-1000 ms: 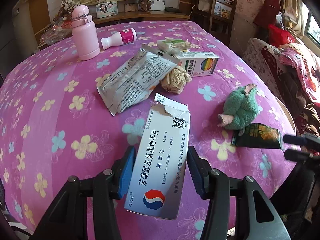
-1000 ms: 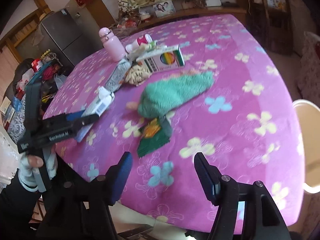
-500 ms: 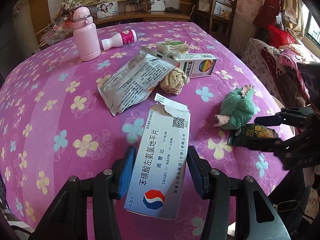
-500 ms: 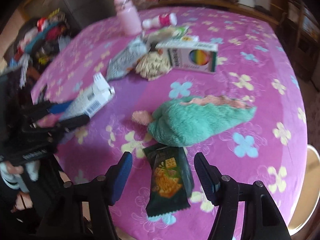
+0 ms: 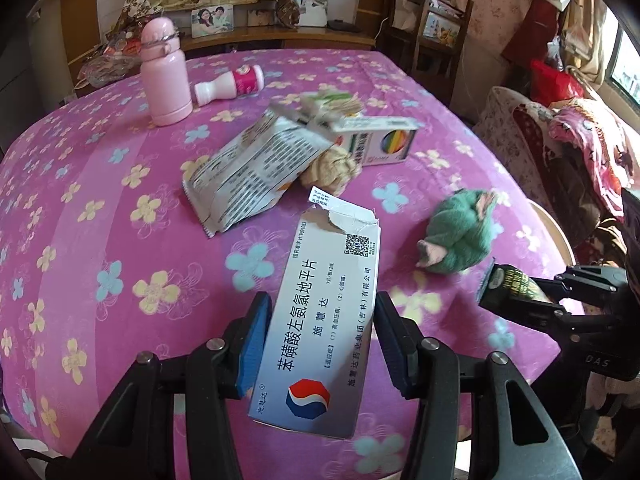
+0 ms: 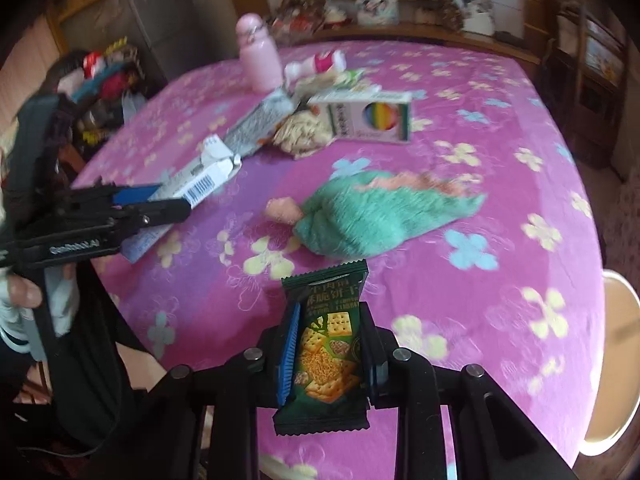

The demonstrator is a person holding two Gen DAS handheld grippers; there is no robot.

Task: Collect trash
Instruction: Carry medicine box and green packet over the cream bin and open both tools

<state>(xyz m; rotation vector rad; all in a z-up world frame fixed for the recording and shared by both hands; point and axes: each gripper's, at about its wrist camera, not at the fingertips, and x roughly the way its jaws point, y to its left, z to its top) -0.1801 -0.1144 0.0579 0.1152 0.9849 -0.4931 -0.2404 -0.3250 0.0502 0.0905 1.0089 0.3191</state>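
My left gripper is shut on a torn white medicine box with a red and blue logo, held over the near edge of the purple flowered table. In the right wrist view that same left gripper and the medicine box show at the left. My right gripper is shut on a dark green cracker packet, lifted just off the table. The packet and the right gripper appear at the right of the left wrist view.
On the table lie a silver snack bag, a crumpled beige wad, a rainbow-marked box, a green plush toy, a pink flask and a small white bottle. A round stool stands at the right edge.
My right gripper came in over the green cracker packet, closed on it and lifted it off the table. The left gripper kept still with the medicine box.
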